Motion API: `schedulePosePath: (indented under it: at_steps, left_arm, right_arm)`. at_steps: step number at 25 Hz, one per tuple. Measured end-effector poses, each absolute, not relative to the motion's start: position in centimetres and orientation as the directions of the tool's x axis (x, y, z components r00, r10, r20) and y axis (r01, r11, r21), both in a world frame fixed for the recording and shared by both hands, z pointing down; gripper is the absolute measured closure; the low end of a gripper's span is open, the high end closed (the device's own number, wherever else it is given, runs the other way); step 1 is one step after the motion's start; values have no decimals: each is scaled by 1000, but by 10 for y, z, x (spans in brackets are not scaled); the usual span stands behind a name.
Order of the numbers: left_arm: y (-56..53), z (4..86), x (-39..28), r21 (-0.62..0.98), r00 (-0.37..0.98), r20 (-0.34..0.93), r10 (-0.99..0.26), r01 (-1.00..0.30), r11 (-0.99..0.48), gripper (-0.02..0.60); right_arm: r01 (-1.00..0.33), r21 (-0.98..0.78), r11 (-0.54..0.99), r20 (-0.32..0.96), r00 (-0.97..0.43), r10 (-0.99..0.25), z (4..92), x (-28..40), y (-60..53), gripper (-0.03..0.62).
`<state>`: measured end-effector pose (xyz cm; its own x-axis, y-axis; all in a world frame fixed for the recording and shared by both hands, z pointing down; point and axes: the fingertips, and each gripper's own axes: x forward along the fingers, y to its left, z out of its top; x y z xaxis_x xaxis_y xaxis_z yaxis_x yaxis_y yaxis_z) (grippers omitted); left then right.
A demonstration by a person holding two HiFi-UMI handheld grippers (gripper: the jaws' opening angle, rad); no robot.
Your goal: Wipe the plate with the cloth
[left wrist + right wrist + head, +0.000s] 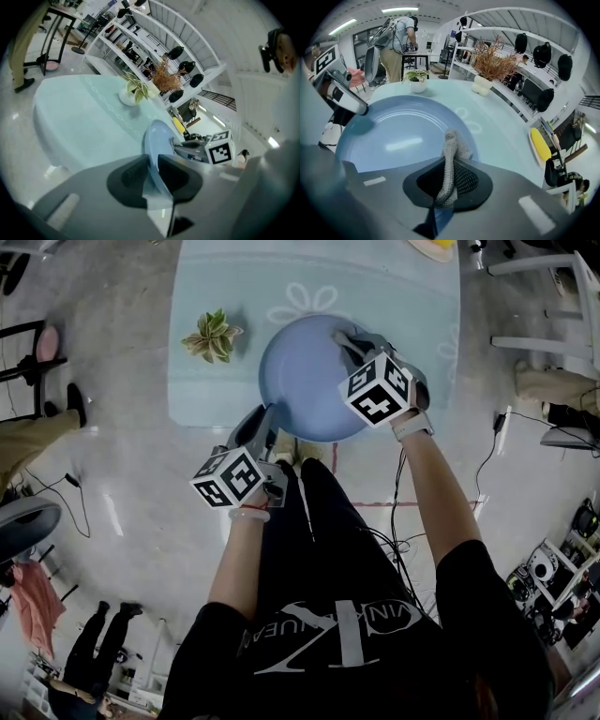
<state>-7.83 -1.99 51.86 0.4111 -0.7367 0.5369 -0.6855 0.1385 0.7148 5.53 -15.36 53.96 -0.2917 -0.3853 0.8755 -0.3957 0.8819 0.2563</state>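
A round blue plate is held over the near edge of the table, tilted. My left gripper is shut on its near rim; in the left gripper view the plate stands edge-on between the jaws of my left gripper. My right gripper is over the plate's right part, shut on a grey knitted cloth. In the right gripper view my right gripper holds the cloth's free end down on the plate's inner face.
A light blue tablecloth covers the table. A small potted plant stands left of the plate. A yellow object lies far right on the table. Dried grass in a vase stands at the far side. Shelves and chairs ring the table.
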Motion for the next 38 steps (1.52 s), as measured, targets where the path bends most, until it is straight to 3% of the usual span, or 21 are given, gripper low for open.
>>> schedulePosePath:
  at_steps: [16, 33, 38]
  left_arm:
    - [-20, 518, -78, 729, 424, 529, -735, -670, 139, 581]
    - [-20, 520, -79, 728, 408, 549, -730, -662, 177, 581]
    - [-20, 521, -79, 728, 408, 556, -724, -660, 187, 581]
  right_arm:
    - [-393, 177, 902, 898, -310, -311, 540, 80, -75, 562]
    - [-186, -16, 982, 888, -455, -72, 539, -5, -9, 560]
    - [-168, -39, 985, 861, -506, -52, 538, -32, -11, 560]
